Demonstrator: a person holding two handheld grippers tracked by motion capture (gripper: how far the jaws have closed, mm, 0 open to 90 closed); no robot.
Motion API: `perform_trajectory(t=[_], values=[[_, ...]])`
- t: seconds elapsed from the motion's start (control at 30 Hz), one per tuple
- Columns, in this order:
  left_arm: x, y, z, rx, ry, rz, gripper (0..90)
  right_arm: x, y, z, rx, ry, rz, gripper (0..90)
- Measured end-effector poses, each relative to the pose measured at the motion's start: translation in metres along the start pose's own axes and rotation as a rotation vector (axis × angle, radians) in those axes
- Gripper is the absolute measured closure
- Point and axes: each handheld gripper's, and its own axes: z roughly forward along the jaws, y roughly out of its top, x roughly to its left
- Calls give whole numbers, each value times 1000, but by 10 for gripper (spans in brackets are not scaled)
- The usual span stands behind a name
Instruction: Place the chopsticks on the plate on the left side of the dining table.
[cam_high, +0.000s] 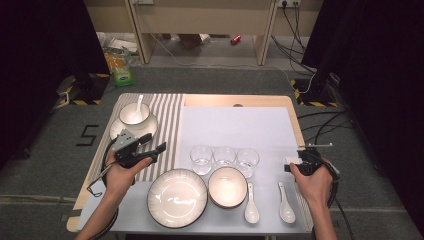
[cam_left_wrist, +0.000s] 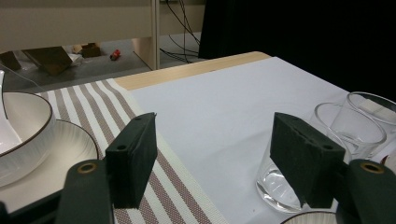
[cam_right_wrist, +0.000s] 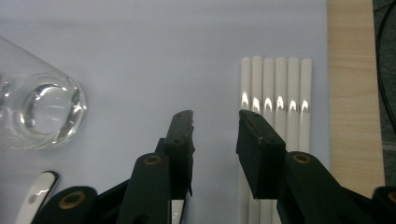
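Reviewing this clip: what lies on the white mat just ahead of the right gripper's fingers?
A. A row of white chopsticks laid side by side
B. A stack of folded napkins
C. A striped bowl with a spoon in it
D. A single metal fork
A: in the right gripper view, the right gripper points at the white chopsticks, six laid side by side near the edge of the white mat.
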Motion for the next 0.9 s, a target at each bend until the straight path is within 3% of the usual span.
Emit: perform_trajectory(t=[0.17, 0.43, 0.47, 0.53, 0.73, 0.77, 0.9], values=[[-1, 1, 0, -2, 0, 1, 313, -5, -1, 6, 31, -12, 14, 690], [-1, 0, 0, 2, -4, -2, 313, -9, -2, 11, 47, -21, -2, 709], [-1, 0, 0, 2, -5, -3, 313, -6, -2, 12, 56, -25, 23, 710], [0, 0, 1, 4, -7, -4, 313, -8, -2, 13, 56, -25, -1, 715], [0, -1, 1, 4, -8, -7, 313, -5, -1, 16, 70, -31, 3, 728], [0, -1, 1, 4, -8, -6, 313, -5, 0, 17, 72, -33, -19, 730], [0, -1, 1, 5, -9, -9, 313, -2, 0, 17, 79, -43, -20, 744]])
